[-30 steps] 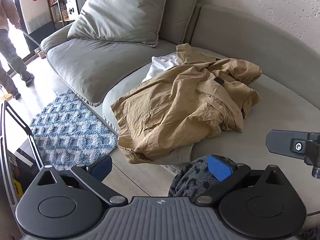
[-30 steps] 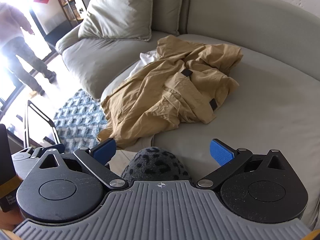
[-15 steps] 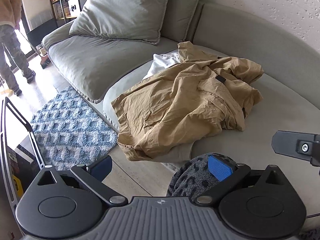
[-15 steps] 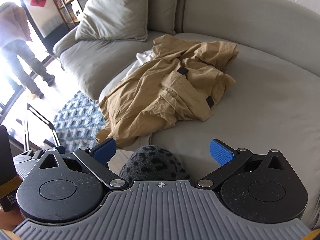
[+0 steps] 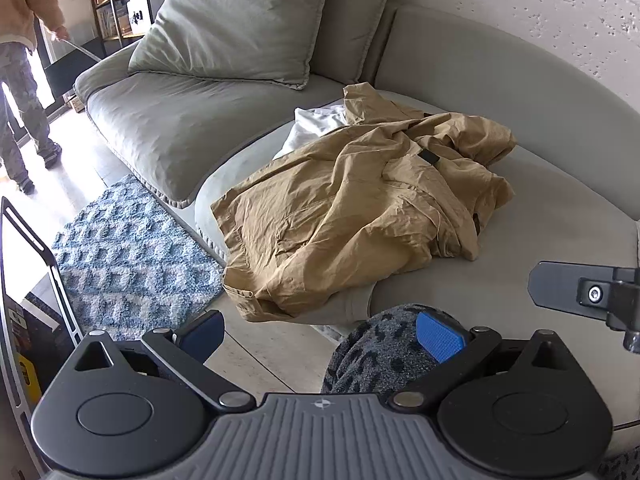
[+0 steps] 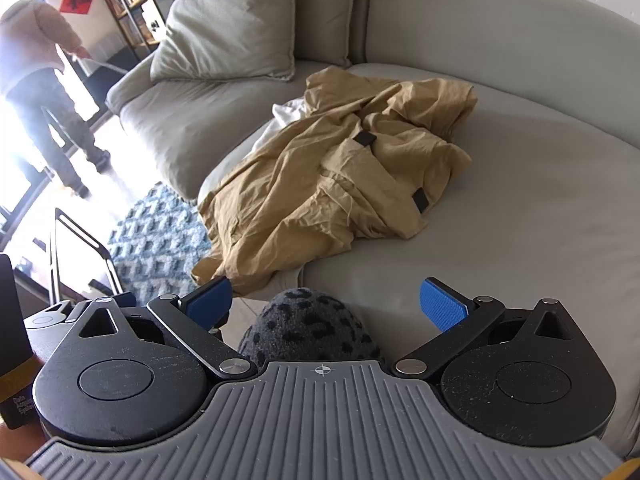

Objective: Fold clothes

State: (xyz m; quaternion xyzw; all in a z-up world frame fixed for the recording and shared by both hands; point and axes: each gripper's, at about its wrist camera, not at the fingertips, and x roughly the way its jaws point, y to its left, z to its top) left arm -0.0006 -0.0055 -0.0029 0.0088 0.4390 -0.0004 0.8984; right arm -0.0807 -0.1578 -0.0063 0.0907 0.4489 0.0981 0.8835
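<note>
Left wrist view, left to right: a person (image 5: 20, 80) is seen standing at the upper left edge on the light floor (image 5: 64, 184), well apart from everything else. A black metal frame (image 5: 36, 256) runs down the left edge. A blue patterned rug (image 5: 128, 256) is laid at centre left, its right edge just beside the sofa base. A large grey cushion (image 5: 236, 28) is propped at top centre against the sofa (image 5: 500, 92) back.

The tan garment (image 5: 360, 216) is found crumpled at frame centre on the rounded seat. Its lower left hem hangs over the seat's front edge, near the rug. A white cloth (image 5: 316, 126) is partly covered by the garment's upper left edge. Bare seat is left open to the right of the garment and along the curved backrest.

The left gripper (image 5: 320, 332) is held at the bottom, released, blue pads spread wide, nothing between them. A leopard-print knee (image 5: 380, 352) sits behind the right pad. Part of the other tool is seen at the right edge.

Right wrist view: same layout. Garment (image 6: 340, 184) is at centre, wide open seat (image 6: 540, 220) to its right. The right gripper (image 6: 324, 304) is released too, pads wide apart, short of the garment's hem.
</note>
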